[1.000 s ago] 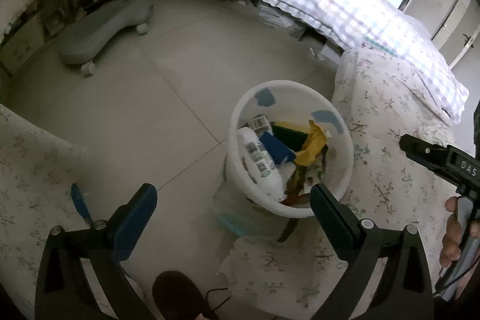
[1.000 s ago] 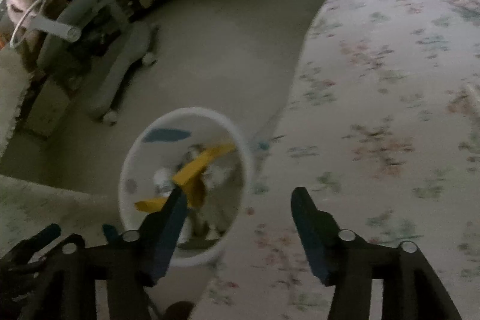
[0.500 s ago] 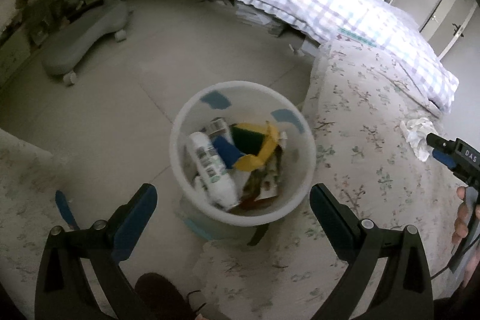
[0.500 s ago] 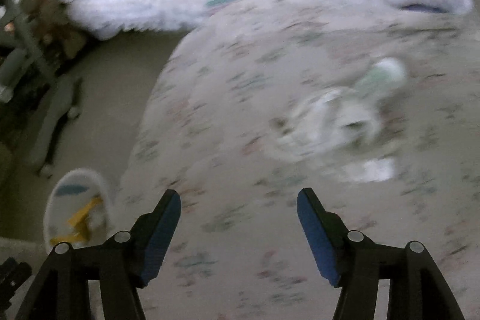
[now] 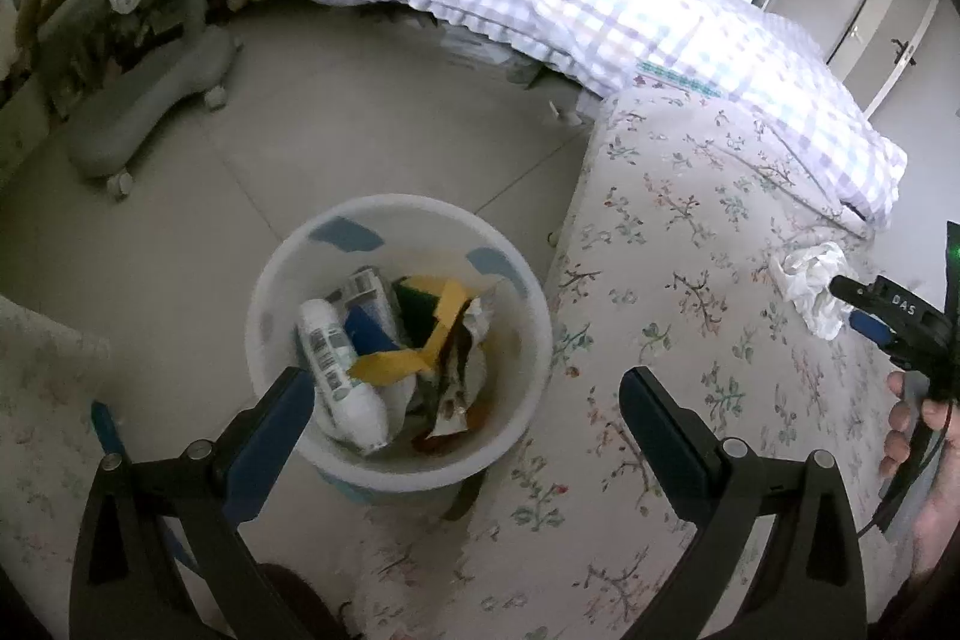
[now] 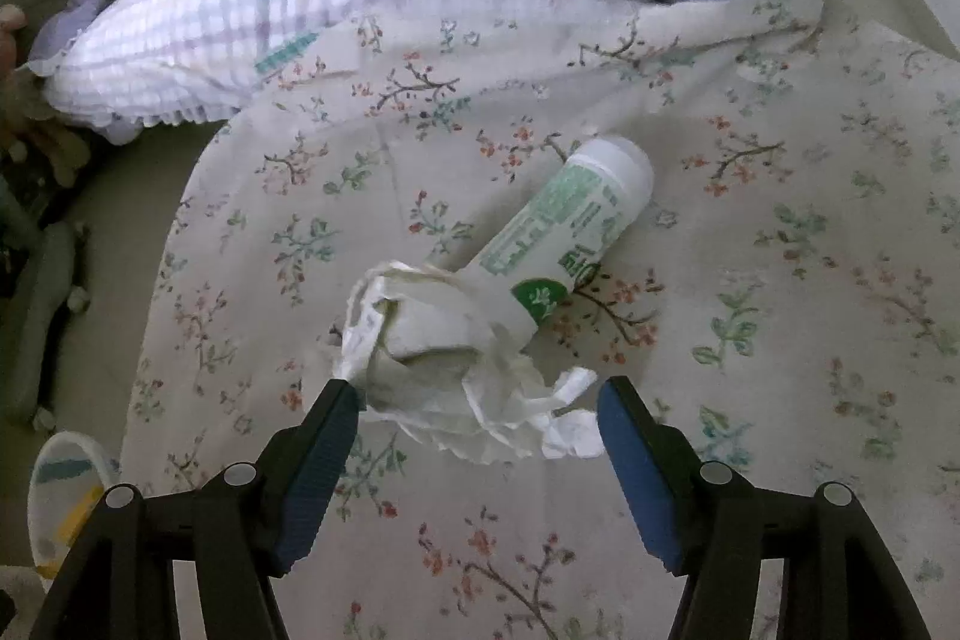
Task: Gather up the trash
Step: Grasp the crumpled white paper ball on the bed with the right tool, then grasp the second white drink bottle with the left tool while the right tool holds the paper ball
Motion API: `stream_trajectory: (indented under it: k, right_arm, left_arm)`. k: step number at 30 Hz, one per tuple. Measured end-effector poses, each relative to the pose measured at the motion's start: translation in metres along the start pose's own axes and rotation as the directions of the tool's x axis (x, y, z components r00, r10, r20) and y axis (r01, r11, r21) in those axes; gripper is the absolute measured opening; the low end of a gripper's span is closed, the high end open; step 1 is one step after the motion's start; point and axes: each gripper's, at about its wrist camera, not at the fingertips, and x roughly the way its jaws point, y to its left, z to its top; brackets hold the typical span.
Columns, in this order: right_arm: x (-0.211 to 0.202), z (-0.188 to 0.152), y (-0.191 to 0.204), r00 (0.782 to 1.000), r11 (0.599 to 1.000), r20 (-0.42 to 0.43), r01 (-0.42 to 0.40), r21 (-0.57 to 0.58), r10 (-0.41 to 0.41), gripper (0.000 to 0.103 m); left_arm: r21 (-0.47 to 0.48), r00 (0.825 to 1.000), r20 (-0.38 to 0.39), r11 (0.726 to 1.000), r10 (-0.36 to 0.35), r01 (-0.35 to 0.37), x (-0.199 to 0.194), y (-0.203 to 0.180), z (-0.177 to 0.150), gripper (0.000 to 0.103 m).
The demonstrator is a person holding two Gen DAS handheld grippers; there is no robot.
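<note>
right wrist view: the right tongs (image 6: pixel 477 415) gape wide around a crumpled tissue (image 6: pixel 447 358) on the floral bedsheet (image 6: pixel 780 280), bottle (image 6: pixel 567 232) just behind. left tongs (image 5: pixel 465 403) spread over the bin (image 5: pixel 399 340).

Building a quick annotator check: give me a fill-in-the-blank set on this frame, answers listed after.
1. The crumpled tissue lies on the ____ bedsheet.
2. Both the right tongs and the left tongs are ____.
3. The white bottle with the ____ label lies beside the tissue.
4. The white bin stands on the ____, next to the bed.

Missing words: floral; open; green; floor
</note>
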Motion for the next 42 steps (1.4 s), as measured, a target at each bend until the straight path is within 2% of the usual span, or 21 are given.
stream_trajectory:
  k: [9,10,13,14,15,18,24,27,32,37,42]
  right_arm:
    - [0.027,0.002,0.016,0.999,0.999,0.003,-0.037,-0.013,0.037,0.071]
    - [0.029,0.002,0.017,0.999,0.999,0.004,-0.037,-0.017,0.037,0.069]
    - [0.034,0.002,0.022,0.999,0.998,0.011,-0.037,-0.043,0.038,0.053]
    - [0.034,0.001,0.024,0.999,0.998,0.011,-0.042,-0.056,0.042,0.041]
    - [0.034,0.001,0.025,0.999,0.997,0.005,-0.047,-0.067,0.047,0.036]
    - [0.029,-0.001,0.029,0.999,0.995,-0.015,-0.040,-0.096,0.039,0.031]
    - [-0.008,0.001,0.017,0.998,0.996,-0.001,-0.059,-0.072,0.059,0.030]
    - [-0.033,0.002,0.002,0.998,0.997,0.023,-0.057,-0.056,0.058,0.030]
    - [-0.069,0.005,-0.047,0.998,0.999,0.053,-0.027,0.031,0.026,0.030]
    - [-0.084,0.005,-0.104,0.998,0.996,0.054,0.035,0.082,-0.040,0.030]
    - [-0.089,-0.001,-0.154,0.995,0.989,0.030,0.086,0.117,-0.090,0.030]
  left_arm:
    - [-0.038,1.000,0.007,0.999,-0.022,0.022,0.007,-0.025,0.004,0.103]
    - [-0.035,1.000,0.007,0.999,-0.021,0.021,0.007,-0.027,0.004,0.103]
    - [-0.023,1.000,0.005,1.000,-0.017,0.017,0.009,-0.030,0.002,0.103]
    - [-0.021,1.000,0.006,1.000,-0.015,0.015,0.009,-0.030,0.002,0.103]
    - [-0.016,1.000,0.007,1.000,-0.011,0.011,0.009,-0.030,0.002,0.103]
    - [0.000,1.000,0.011,1.000,0.015,-0.015,0.009,-0.031,0.003,0.103]
    - [0.022,1.000,0.028,1.000,0.007,-0.008,0.002,-0.046,0.002,0.103]
    - [0.057,1.000,0.025,0.998,-0.005,0.004,-0.002,-0.064,-0.001,0.103]
    - [0.166,0.999,0.011,0.985,-0.053,0.051,-0.002,-0.115,-0.004,0.103]
    - [0.279,0.994,-0.047,0.954,-0.096,0.106,0.013,-0.174,0.000,0.103]
    - [0.385,0.988,-0.076,0.910,-0.131,0.151,0.039,-0.236,0.014,0.102]
